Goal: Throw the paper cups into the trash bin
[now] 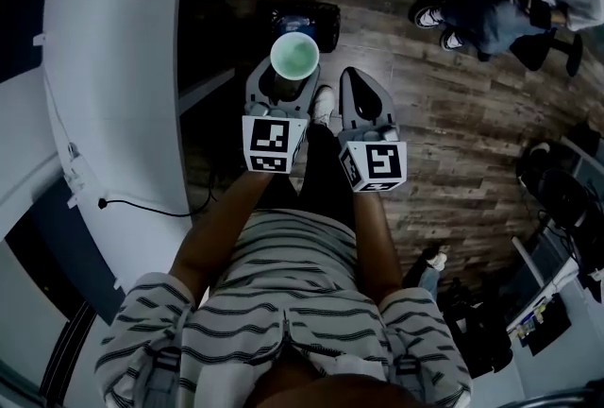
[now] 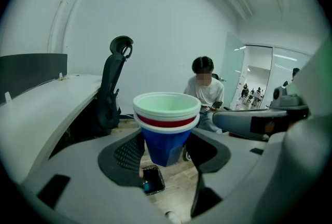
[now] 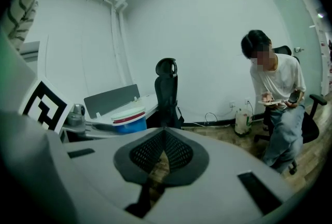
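The stacked paper cups (image 2: 167, 129) stand upright, clamped in the left gripper (image 2: 166, 151); its view shows their blue and red sides, the head view only a green mouth, with a dark trash bin (image 1: 302, 22) just beyond. The right gripper (image 3: 164, 154) has its jaws together, empty

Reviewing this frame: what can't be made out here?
- Trash bin: head view, near edge covered by the cup stack; contents too dark.
- Cup count: left gripper view, outer cups hide any nested inside.
- Dark object below the stack: left gripper view, too small to identify.
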A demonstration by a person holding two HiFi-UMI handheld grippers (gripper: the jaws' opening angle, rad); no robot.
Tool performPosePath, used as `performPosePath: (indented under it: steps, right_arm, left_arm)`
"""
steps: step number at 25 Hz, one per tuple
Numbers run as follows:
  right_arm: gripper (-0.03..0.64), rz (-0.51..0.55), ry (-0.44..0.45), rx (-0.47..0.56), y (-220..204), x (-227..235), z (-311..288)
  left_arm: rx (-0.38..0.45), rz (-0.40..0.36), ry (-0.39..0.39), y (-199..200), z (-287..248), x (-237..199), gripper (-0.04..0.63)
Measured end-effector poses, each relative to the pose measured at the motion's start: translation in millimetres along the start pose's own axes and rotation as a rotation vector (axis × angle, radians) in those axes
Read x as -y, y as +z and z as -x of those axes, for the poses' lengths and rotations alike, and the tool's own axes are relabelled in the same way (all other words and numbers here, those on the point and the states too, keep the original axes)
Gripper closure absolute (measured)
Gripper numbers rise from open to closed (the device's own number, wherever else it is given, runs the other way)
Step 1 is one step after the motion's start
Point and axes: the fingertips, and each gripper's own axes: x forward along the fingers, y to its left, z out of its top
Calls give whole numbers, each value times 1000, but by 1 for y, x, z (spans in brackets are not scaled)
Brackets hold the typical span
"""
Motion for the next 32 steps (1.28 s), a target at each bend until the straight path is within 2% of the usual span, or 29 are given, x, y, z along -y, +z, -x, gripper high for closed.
performPosePath:
  steps: [4, 20, 32]
  right_arm:
    - [607, -5, -3, -21, -19, 4, -5]
    - [607, -41, -21, -67, -77, 28, -17]
    - [607, -110, -83, -109, -123, 54, -14]
  left_arm:
    - [-23, 32, 9, -20, -10, -6, 327]
    - [-112, 67, 7, -89, -54, -11, 327]
    - [-192, 133, 27, -148, -91, -22, 327]
